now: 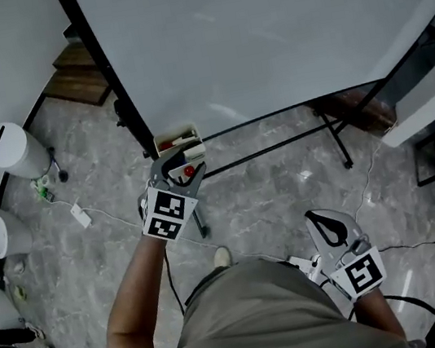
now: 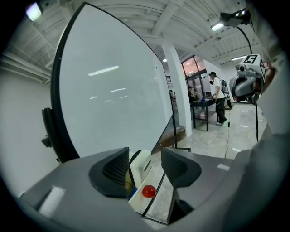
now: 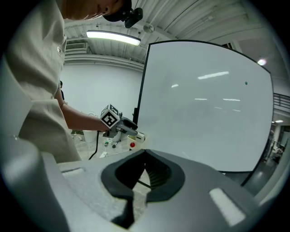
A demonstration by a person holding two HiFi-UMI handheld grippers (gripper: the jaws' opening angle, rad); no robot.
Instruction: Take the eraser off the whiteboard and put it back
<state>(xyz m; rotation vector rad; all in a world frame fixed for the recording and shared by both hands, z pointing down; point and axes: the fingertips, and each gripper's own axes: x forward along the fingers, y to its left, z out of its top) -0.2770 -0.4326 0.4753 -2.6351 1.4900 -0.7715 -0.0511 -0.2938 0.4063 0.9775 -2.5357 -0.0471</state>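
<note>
**Head view.** Whiteboard (image 1: 259, 30) on a black stand, filling 11 to 2 o'clock. Eraser (image 1: 177, 141): a cream block at the board's lower left corner. Its long axis seems to run 9 to 3, along the board's bottom edge. Left hand-held gripper (image 1: 181, 165): jaws apart, and the eraser lies at 12 o'clock from it, right at the tips. Right hand-held gripper (image 1: 321, 219): low at 5 o'clock and well apart from the eraser, which lies at 10 o'clock from it. The left hand is much the nearer.

**Left gripper view.** The jaws are spread and not pressing on anything. The eraser stands between them, close to the left pad and clear of the right one; whether it touches the left pad cannot be told. A red ball (image 2: 148, 191) sits below it at 6 o'clock.

**Right gripper view.** The jaws are closed together with nothing in them. The left hand-held gripper and the eraser show at 10 o'clock.

**Judgement.** The eraser is on the board and not gripped. Any grip would fall to the left hand, closing across the block's short side.
</note>
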